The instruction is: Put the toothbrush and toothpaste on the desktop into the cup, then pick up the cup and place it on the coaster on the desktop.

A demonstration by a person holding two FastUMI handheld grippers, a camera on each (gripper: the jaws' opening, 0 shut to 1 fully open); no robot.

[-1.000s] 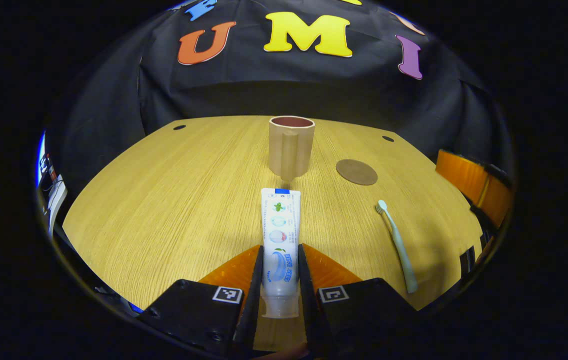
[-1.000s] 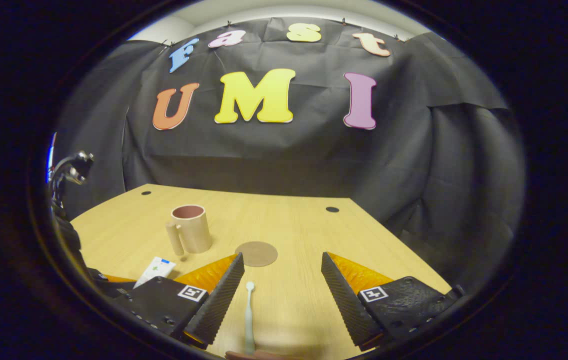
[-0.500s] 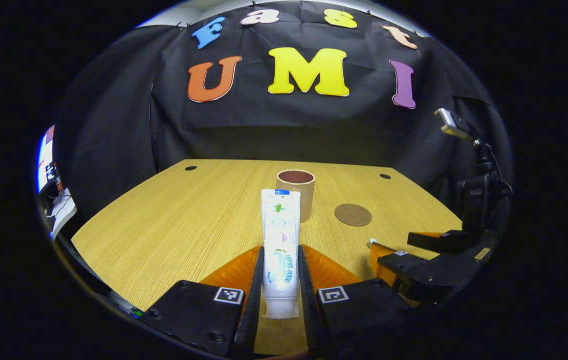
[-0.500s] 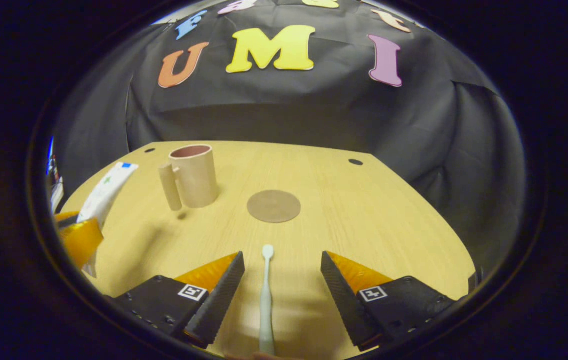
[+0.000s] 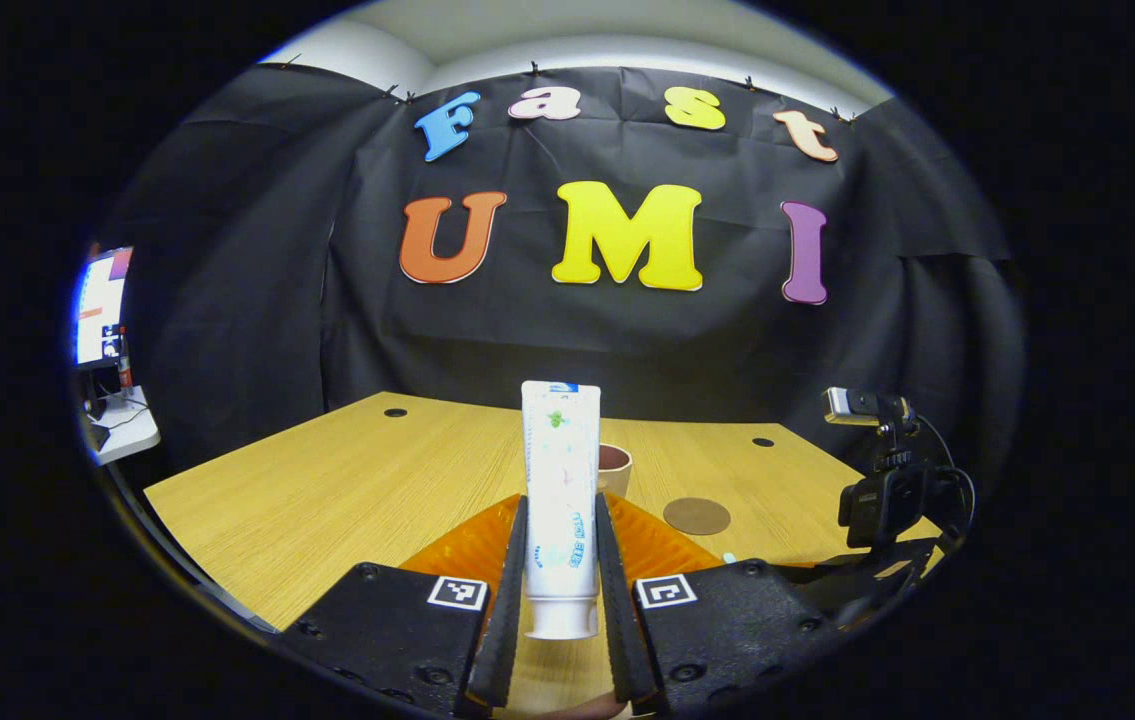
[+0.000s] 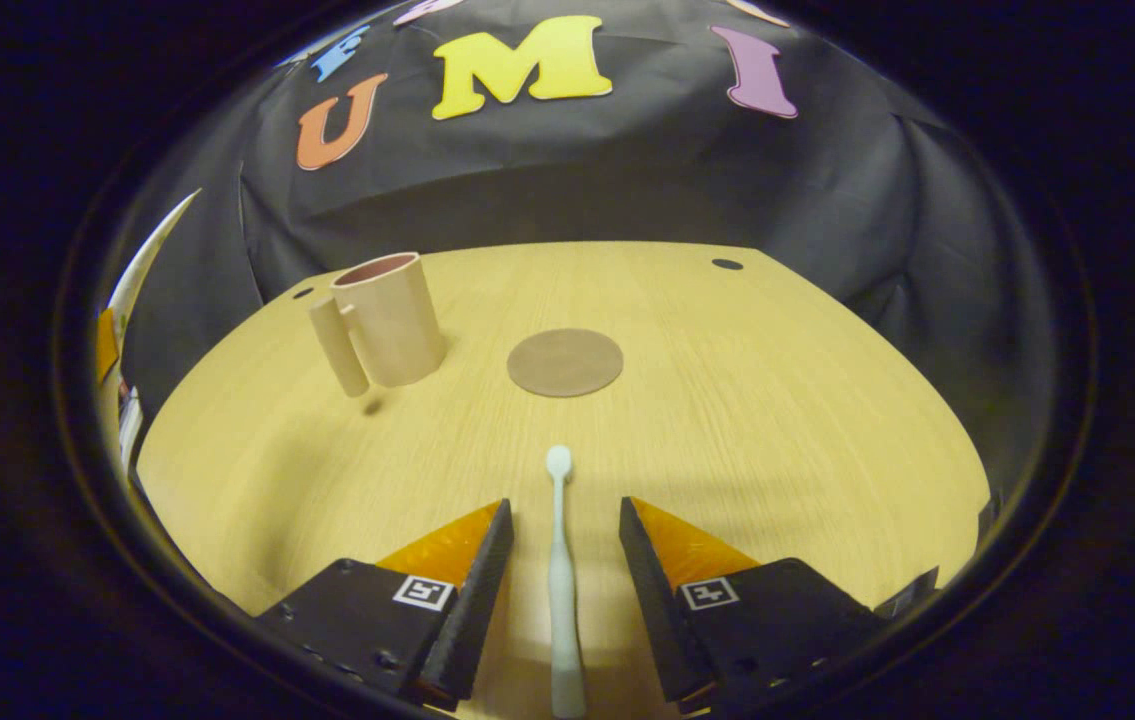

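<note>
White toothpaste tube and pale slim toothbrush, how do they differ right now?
The white toothpaste tube is clamped in the left gripper, off the desk; the pale slim toothbrush lies flat on the wooden desk between the right gripper's open jaws. The tube is broad, the toothbrush thin. Neither is in the cup.

A: Bkgd? Black cloth wall [image 5: 227, 330] round the booth, creased, pinned along the top; pale ceiling [image 5: 567, 35] above it.
B: Furniture?
A: Light wood-grain surface [image 6: 747, 400] w/ small dark holes [image 6: 727, 264] near the far edge. At far left a lit screen [image 5: 99, 305] over a white shelf [image 5: 122, 437].
</note>
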